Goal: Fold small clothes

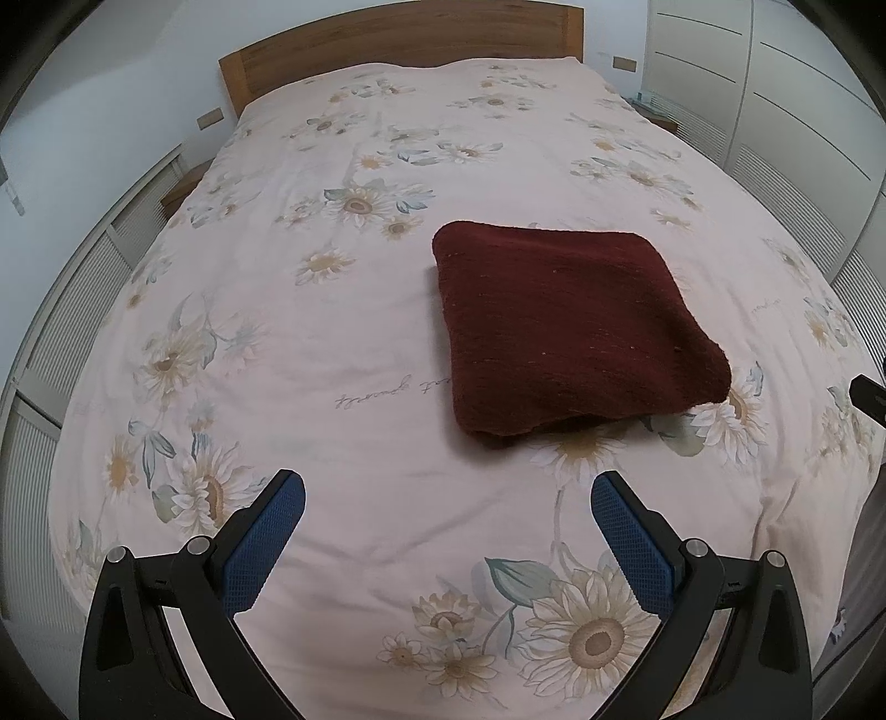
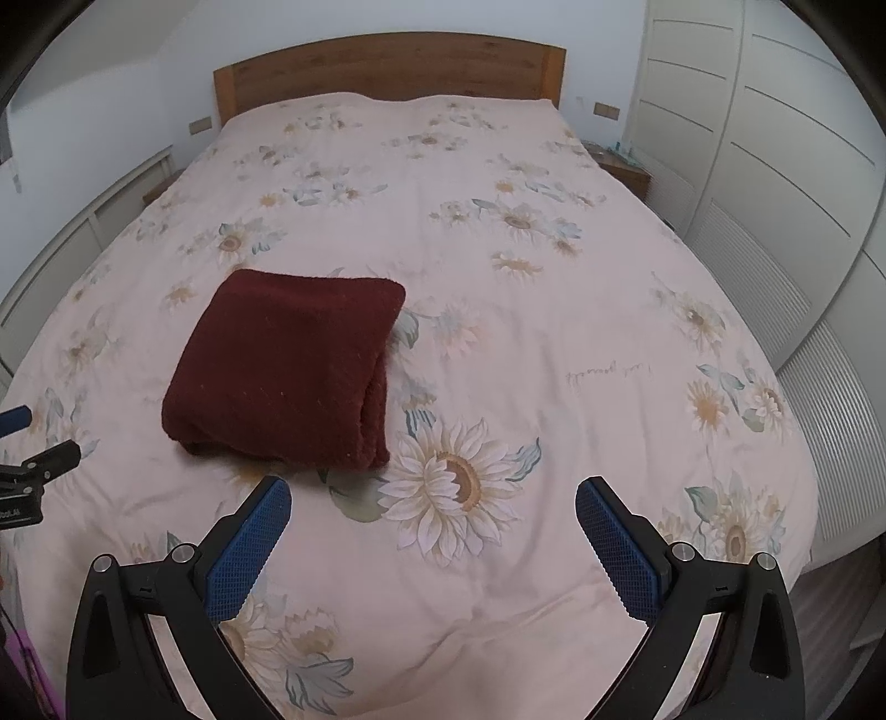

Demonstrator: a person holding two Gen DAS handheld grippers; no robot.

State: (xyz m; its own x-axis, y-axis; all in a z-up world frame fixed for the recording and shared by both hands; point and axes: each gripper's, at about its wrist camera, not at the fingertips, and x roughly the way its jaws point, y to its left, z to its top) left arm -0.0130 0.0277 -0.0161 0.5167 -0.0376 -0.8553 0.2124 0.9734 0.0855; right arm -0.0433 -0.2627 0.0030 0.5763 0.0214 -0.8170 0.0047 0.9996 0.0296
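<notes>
A dark red knitted garment (image 1: 570,327) lies folded into a thick square on the bed (image 1: 343,343), ahead and to the right in the left wrist view. My left gripper (image 1: 447,487) is open, above the bedcover just short of the garment's near edge, with nothing between its blue pads. In the right wrist view the same red garment (image 2: 288,371) lies ahead and to the left. My right gripper (image 2: 433,495) is open and empty too, close to the garment's near right corner. The left gripper's tips (image 2: 16,421) show at the left edge of that view.
The bed (image 2: 554,310) has a pale pink cover printed with sunflowers and a wooden headboard (image 1: 398,44). White louvred wardrobe doors (image 2: 775,194) stand to the right. Low white cabinets (image 1: 66,310) run along the left. Small bedside tables (image 2: 623,166) flank the headboard.
</notes>
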